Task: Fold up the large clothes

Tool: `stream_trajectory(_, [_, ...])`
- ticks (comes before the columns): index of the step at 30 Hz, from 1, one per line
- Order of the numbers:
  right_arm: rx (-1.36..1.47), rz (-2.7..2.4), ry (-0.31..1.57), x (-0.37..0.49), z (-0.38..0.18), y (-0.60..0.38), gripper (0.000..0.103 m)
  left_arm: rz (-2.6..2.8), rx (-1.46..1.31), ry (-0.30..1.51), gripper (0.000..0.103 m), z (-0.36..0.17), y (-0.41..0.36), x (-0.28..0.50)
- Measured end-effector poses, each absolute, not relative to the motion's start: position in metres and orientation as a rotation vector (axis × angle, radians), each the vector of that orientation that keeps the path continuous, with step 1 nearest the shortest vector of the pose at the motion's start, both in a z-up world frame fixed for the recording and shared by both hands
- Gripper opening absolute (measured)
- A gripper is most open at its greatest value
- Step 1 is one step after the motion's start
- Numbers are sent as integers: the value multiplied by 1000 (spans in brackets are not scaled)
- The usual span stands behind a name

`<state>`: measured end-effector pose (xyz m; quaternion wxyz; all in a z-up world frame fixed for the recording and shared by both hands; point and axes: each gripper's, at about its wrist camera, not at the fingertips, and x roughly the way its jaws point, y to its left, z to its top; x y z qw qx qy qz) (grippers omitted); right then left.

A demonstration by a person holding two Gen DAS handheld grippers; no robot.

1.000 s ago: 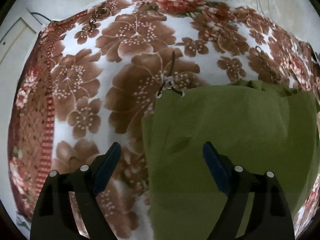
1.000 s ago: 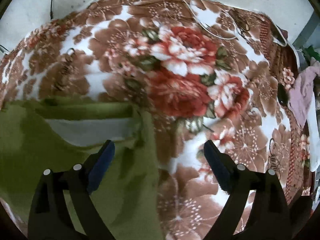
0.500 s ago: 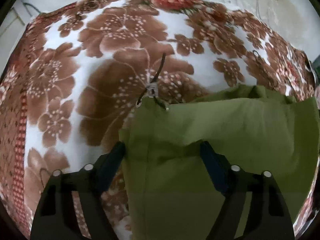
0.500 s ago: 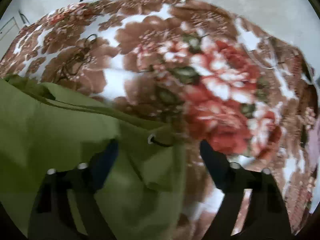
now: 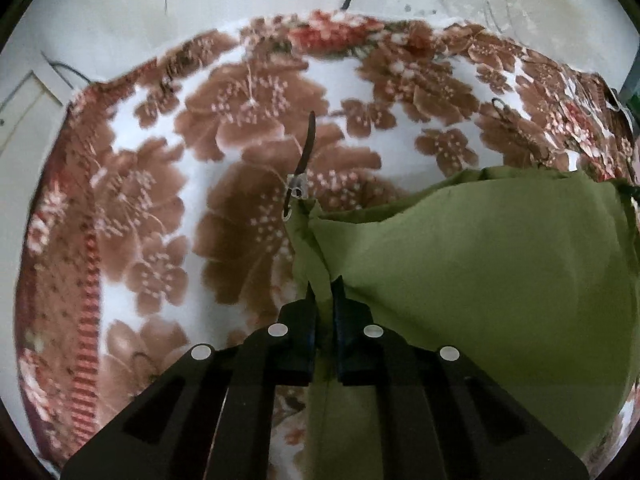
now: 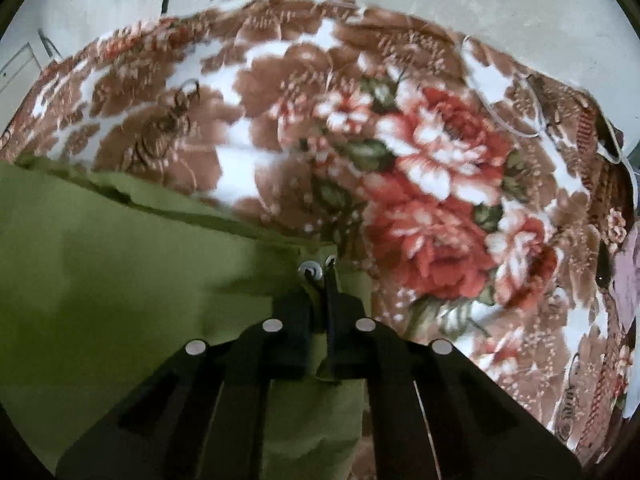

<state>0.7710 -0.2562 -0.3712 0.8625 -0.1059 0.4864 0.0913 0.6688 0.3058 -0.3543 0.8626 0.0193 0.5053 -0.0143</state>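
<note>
Garment (image 5: 480,280), one, olive green, is lying on one floral blanket (image 5: 240,160). Two tongs are working it. Left tongs (image 5: 323,292) are pinching a raised fold at the garment's left edge, just below its dark drawcord (image 5: 306,148). Right tongs (image 6: 319,280) are clamping the garment's right corner beside two metal eyelets (image 6: 311,269), cloth spreading left of them.

a big flowery blanket (image 5: 248,184) with brown and red flowers covers the bed. behind it is a pale, grey wall (image 5: 200,0) with small marks. a thin white cord (image 6: 516,112) lies on the blanket.
</note>
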Motion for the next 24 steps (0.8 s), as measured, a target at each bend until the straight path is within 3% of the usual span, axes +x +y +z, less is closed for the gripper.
stream_trajectory(8, [-266,198,984,791,-338,-243,6,-14,33,1006,6,-317,316,667])
stream_trajectory(14, [-308,170,1051,805,-397,-226,7,20,58,1105,6,-376,318,681])
stream_trajectory(17, [-298,160,1054,803,-416,-226,12,35,24,1110,6,-393,319,684])
stream_trajectory(19, [-342,153,1042,800,-421,-227,24,43,45,1127,9,-403,315,685])
stream_trajectory(20, [-347,153,1038,799,-420,-230,30,41,57,1138,14,-406,313,685])
stream_trajectory(22, [-290,133,1051,798,-415,-243,52,27,56,1158,22,-406,312,684])
stream_trajectory(23, [-246,105,1061,798,-409,-250,72,32,55,1159,46,-401,313,683])
stream_trajectory(24, [-253,108,1042,792,-399,-250,80,32,55,1143,76,-393,313,681])
